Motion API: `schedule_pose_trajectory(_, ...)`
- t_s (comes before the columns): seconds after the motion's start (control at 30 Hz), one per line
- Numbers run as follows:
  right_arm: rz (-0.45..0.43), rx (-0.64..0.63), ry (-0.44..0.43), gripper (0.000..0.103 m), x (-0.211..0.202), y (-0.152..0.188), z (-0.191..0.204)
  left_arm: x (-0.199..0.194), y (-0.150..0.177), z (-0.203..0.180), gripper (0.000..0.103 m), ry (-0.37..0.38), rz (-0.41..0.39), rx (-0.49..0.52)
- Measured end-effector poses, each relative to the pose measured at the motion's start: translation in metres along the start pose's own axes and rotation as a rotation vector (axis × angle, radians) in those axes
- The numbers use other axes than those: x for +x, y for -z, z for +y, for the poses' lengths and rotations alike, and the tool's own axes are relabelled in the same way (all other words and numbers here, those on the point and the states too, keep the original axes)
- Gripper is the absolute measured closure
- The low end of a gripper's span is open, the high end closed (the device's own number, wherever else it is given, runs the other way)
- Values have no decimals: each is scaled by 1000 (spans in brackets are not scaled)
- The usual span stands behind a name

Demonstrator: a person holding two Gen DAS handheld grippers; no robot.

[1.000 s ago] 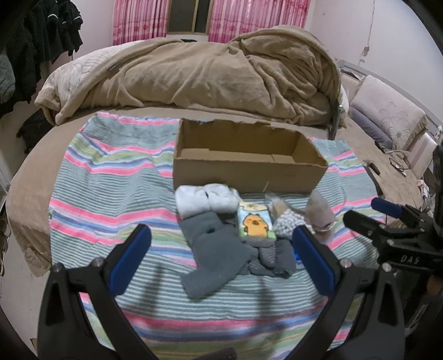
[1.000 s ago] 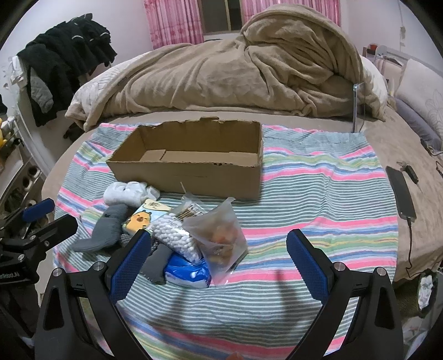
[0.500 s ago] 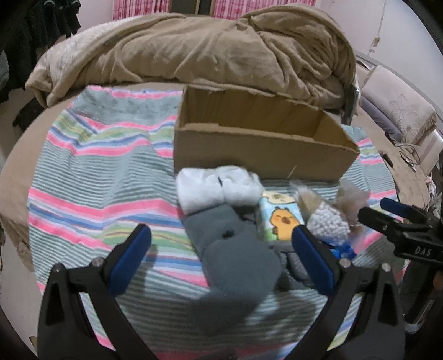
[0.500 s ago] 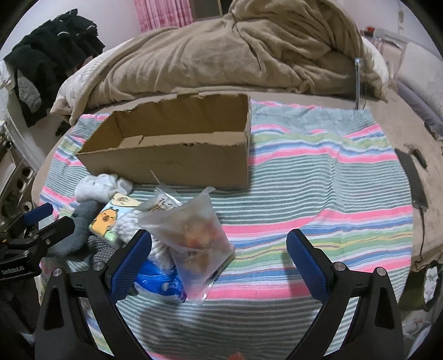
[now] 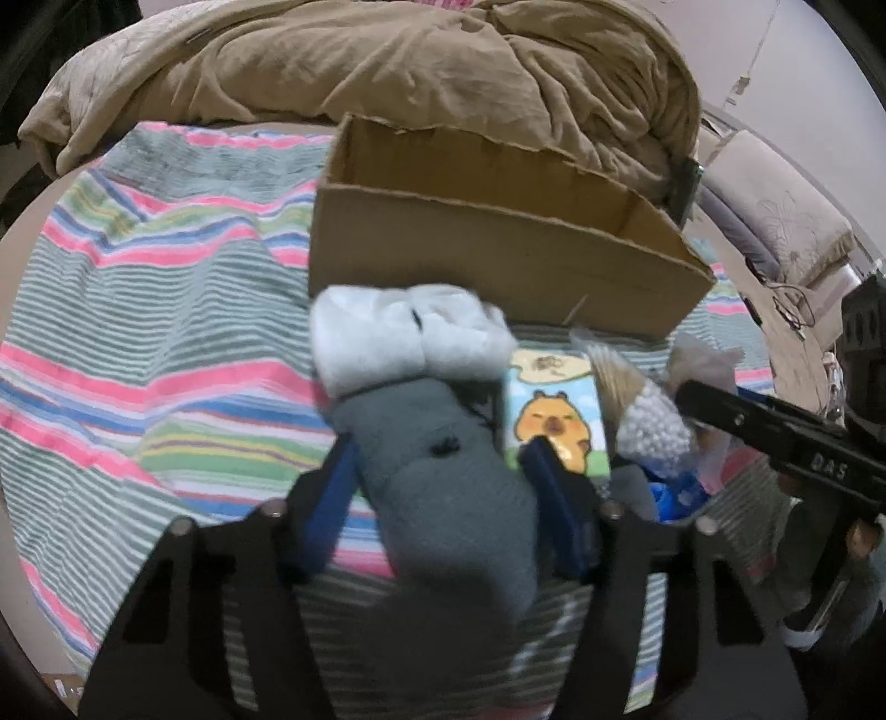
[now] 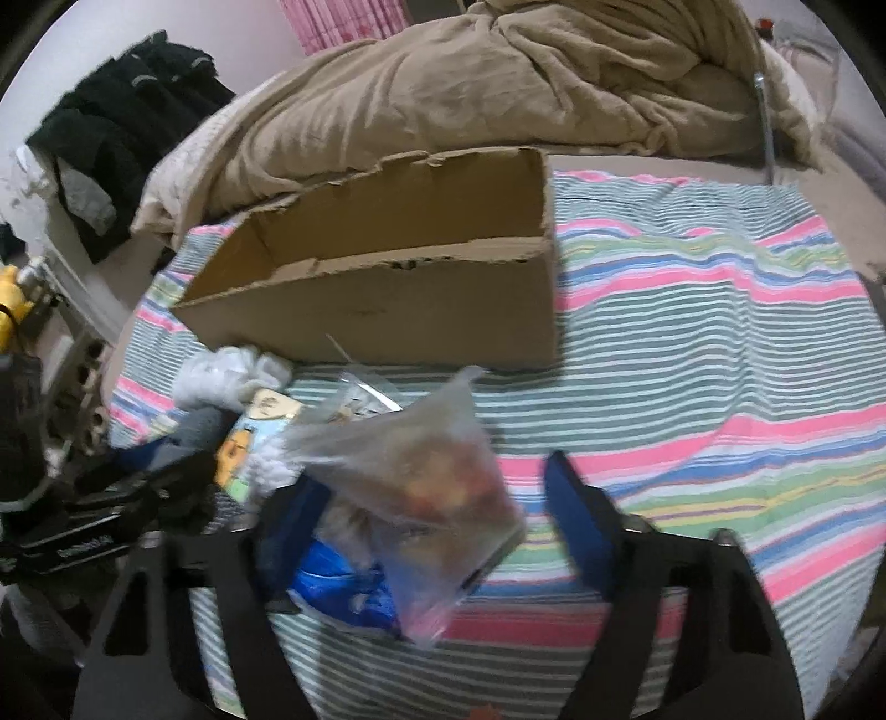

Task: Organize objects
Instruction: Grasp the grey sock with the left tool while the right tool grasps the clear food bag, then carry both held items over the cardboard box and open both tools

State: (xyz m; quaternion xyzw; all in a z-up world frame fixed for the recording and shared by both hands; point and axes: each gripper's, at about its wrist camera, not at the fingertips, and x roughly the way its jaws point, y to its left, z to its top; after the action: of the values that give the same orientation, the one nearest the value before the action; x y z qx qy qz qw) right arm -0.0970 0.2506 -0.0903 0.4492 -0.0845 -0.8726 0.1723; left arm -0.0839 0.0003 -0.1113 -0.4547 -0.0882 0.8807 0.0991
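A bedroom: rumpled tan duvet [image 5: 387,66] on a bed (pink curtains [image 6: 343,22] behind).

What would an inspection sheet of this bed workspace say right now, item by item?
Surface: striped blanket spread on the bed.
Job's things: open cardboard box, inside not visible; grey sock, white socks, capybara tissue pack, clear snack bag, blue packet, bag of white beads.
Clutter: nothing seen.
Grippers: left tool straddles the grey sock, partly closed, grip unclear; right tool open around the snack bag.
Cables: thin wires at the bed's right edge.
Surroundings: tan duvet, dark clothes, pink curtain.
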Motion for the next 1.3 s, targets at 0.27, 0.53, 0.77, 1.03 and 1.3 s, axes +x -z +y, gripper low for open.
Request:
schedule_pose_trajectory(0.27, -31, -16, -1, 54, -13, -3, 2, -17, 2, -3, 60, 33, -26, -9)
schedule_pose_trajectory(0.53, -98, -41, 9, 54, -41, -10, 6, -59, -7, -17, 63, 67, -126, 17)
schedule_pose_trajectory(0.77, -168, -90, 10, 54, -67, -32, 16, -87, -31, -27, 65, 92, -215, 45)
schedule_pose_trajectory(1.03, -216, -142, 27, 54, -70, -70, 21, -91, -73, -36, 65, 115, -296, 82)
schedule_pose_trajectory(1.3, -210, -168, 43, 54, -49, -101, 21, -76, -113, -44, 65, 116, -339, 104)
